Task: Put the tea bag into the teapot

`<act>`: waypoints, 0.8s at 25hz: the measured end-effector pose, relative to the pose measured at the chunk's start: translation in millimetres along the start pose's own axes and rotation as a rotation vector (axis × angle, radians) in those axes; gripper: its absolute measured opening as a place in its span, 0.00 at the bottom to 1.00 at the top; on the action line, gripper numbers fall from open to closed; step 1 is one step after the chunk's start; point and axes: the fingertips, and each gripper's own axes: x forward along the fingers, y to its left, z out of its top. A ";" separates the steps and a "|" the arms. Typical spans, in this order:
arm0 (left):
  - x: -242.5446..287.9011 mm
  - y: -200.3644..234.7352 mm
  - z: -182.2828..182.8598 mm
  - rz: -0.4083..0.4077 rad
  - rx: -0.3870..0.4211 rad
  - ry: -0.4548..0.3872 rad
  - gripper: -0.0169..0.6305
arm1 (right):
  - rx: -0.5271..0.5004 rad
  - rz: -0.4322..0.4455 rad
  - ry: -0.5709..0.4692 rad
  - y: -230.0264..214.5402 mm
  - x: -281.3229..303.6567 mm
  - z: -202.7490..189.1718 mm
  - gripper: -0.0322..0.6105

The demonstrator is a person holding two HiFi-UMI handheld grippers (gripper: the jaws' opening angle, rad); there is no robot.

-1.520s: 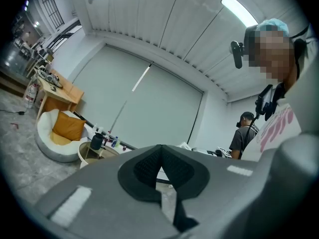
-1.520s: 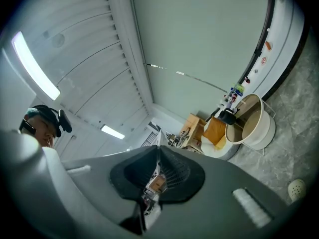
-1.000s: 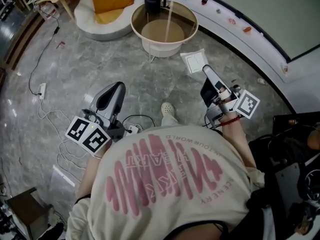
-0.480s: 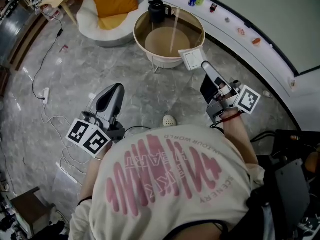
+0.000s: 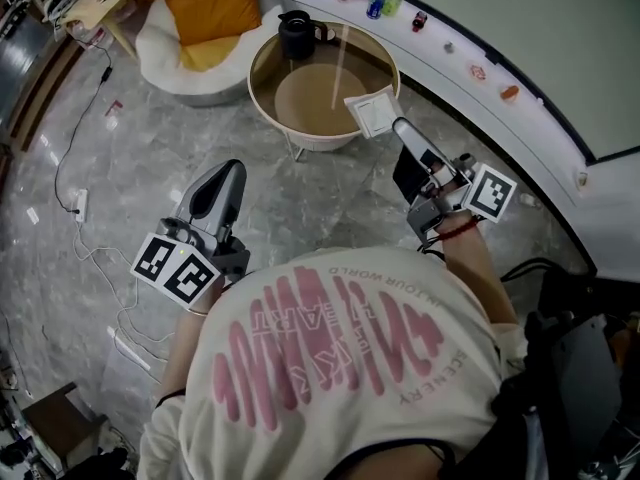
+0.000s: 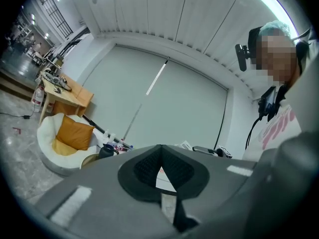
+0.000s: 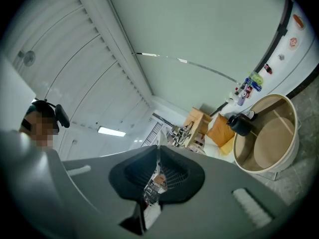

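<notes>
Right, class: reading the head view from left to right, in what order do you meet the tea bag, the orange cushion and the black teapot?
orange cushion → black teapot → tea bag. The round table is left out, since it spans the last two.

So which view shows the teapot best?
The head view: the teapot stands whole on the round table. The right gripper view shows it small and tilted; the left gripper view only its top.

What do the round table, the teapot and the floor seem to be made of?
Round table: white base, clear glass-like top, since the inner shelf shows through and a light streak reflects. Teapot: dark, opaque, maybe ceramic or metal. Floor: polished grey marble-look stone or tile, veined.
</notes>
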 end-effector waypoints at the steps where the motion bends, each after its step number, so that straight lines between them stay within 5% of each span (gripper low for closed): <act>1: 6.3 1.4 -0.5 0.004 -0.002 -0.001 0.05 | 0.007 -0.003 0.005 -6.6 0.2 3.0 0.09; 20: 63.1 5.7 3.4 -0.046 0.048 0.035 0.05 | 0.064 -0.032 -0.040 -51.4 -4.1 24.1 0.09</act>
